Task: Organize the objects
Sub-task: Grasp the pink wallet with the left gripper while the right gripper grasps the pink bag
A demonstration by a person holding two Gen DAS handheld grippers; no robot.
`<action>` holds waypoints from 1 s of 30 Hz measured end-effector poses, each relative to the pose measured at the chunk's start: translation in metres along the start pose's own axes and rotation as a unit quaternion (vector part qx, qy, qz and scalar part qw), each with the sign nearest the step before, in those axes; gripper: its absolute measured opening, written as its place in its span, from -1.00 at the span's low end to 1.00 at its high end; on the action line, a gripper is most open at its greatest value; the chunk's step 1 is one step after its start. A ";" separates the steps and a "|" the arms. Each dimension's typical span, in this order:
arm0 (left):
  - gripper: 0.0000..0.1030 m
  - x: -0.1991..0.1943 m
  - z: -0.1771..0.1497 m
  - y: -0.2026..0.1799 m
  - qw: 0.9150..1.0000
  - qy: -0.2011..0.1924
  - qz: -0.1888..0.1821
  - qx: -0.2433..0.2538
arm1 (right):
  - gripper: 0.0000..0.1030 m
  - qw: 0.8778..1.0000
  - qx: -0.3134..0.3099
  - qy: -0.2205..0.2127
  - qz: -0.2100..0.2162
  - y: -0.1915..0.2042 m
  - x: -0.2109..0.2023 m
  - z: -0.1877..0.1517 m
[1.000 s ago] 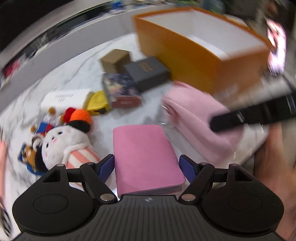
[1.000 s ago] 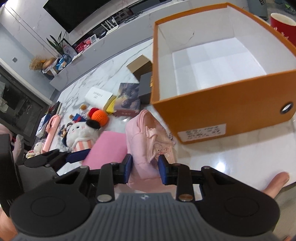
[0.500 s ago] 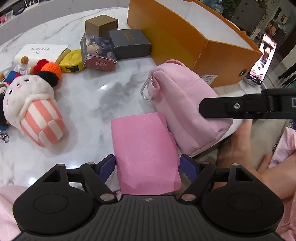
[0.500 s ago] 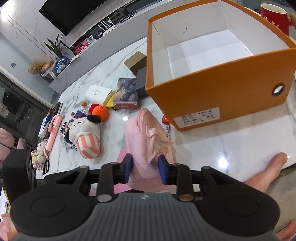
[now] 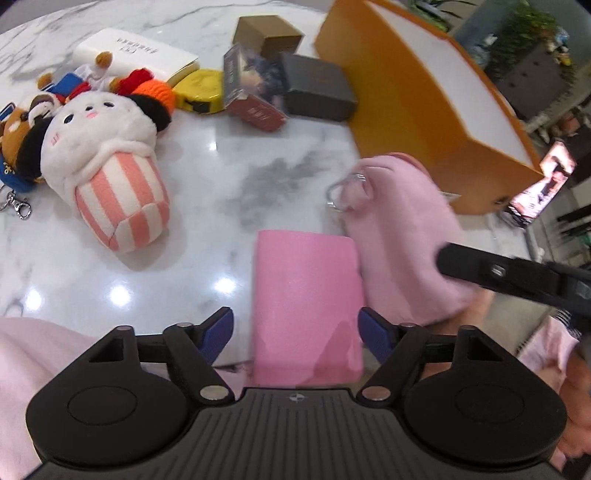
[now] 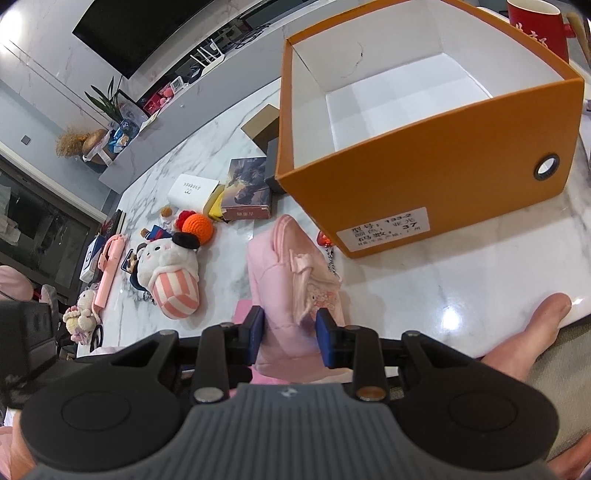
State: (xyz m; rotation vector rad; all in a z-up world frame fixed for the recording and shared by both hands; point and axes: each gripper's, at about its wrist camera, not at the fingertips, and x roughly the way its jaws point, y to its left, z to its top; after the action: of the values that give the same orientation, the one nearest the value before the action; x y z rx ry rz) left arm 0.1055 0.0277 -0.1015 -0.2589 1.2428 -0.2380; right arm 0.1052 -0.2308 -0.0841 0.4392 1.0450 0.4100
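Note:
A flat pink pouch [image 5: 306, 295] lies at the marble table's near edge, between the fingers of my left gripper [image 5: 296, 328]. The jaws stand wide, and a gap shows beside the left finger. A pink plush bag [image 6: 291, 280] with a metal clip [image 5: 341, 194] lies right of the pouch. My right gripper [image 6: 289, 339] is shut on the bag's near end. The bag also shows in the left wrist view [image 5: 399, 236]. An open, empty orange box [image 6: 424, 155] stands behind the bag.
A striped plush toy [image 5: 110, 162], an orange crochet ball [image 5: 155, 92], small keychain toys [image 5: 22, 125], a white box [image 5: 136, 51], a yellow item [image 5: 201, 90], a picture box [image 5: 255, 92], a dark box [image 5: 317, 90] and a brown box [image 5: 267, 33] lie on the table. A red mug [image 6: 537, 22] stands far right.
My left gripper has pulled back towards the table's near edge, so the pink pouch now overhangs towards me. My right gripper stays shut on the pink bag, which has hardly moved.

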 end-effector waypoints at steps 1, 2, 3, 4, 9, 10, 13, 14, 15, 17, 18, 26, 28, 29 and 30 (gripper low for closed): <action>0.69 0.004 0.002 0.000 1.000 0.005 -0.002 -0.006 | -0.34 1.000 0.001 0.000 -0.001 0.000 0.000 0.000; 0.66 0.009 0.003 0.001 1.000 0.010 -0.005 -0.013 | -0.33 1.000 0.002 0.001 -0.001 0.001 0.000 0.000; 0.66 0.011 0.004 0.000 1.000 0.003 -0.008 -0.014 | -0.33 1.000 0.000 0.001 -0.003 0.001 0.000 0.000; 0.66 0.012 0.005 -0.003 1.000 0.003 -0.009 -0.013 | -0.32 1.000 -0.002 0.001 -0.004 0.002 -0.001 0.000; 0.24 0.017 0.006 -0.012 1.000 -0.003 -0.008 -0.005 | -0.25 1.000 -0.009 -0.003 -0.012 0.002 -0.002 -0.001; 0.18 0.017 0.005 -0.012 1.000 -0.005 -0.012 -0.012 | -0.24 1.000 -0.011 -0.003 -0.013 0.002 -0.001 -0.001; -0.22 0.013 0.003 -0.012 1.000 -0.020 -0.012 -0.020 | -0.23 1.000 -0.017 -0.004 -0.019 0.003 0.000 -0.001; -0.35 0.009 0.002 -0.014 0.999 -0.029 -0.005 -0.015 | -0.23 1.000 -0.021 -0.005 -0.021 0.003 0.000 -0.002; -0.46 0.004 0.002 -0.016 0.999 -0.036 0.001 -0.011 | -0.23 0.999 -0.024 -0.005 -0.023 0.003 0.000 -0.002; -0.59 -0.005 0.001 -0.021 0.999 -0.050 0.007 -0.005 | -0.24 1.000 -0.023 -0.004 -0.021 0.002 0.000 -0.002; -0.65 -0.011 0.001 -0.023 0.998 -0.058 0.006 -0.004 | -0.24 1.000 -0.021 -0.004 -0.020 0.001 0.000 -0.002; -0.81 -0.034 -0.005 -0.041 0.996 -0.088 -0.009 -0.010 | -0.24 1.000 -0.003 -0.003 -0.006 -0.009 -0.003 0.000; -0.81 -0.036 -0.008 -0.046 0.995 -0.093 -0.017 -0.017 | -0.24 1.000 0.000 -0.002 -0.004 -0.011 -0.003 0.000; -0.81 -0.036 -0.008 -0.049 0.995 -0.094 -0.022 -0.018 | -0.24 1.000 0.002 -0.001 -0.002 -0.012 -0.003 0.000; -0.81 -0.035 -0.009 -0.053 0.995 -0.094 -0.025 -0.017 | -0.24 1.000 0.005 -0.001 0.000 -0.013 -0.003 0.000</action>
State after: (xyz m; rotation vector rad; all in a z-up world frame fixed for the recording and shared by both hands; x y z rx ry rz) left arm 0.0847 -0.0117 -0.0562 -0.3344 1.0554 -0.2311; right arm 0.1054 -0.2439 -0.0886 0.4475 1.0460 0.4051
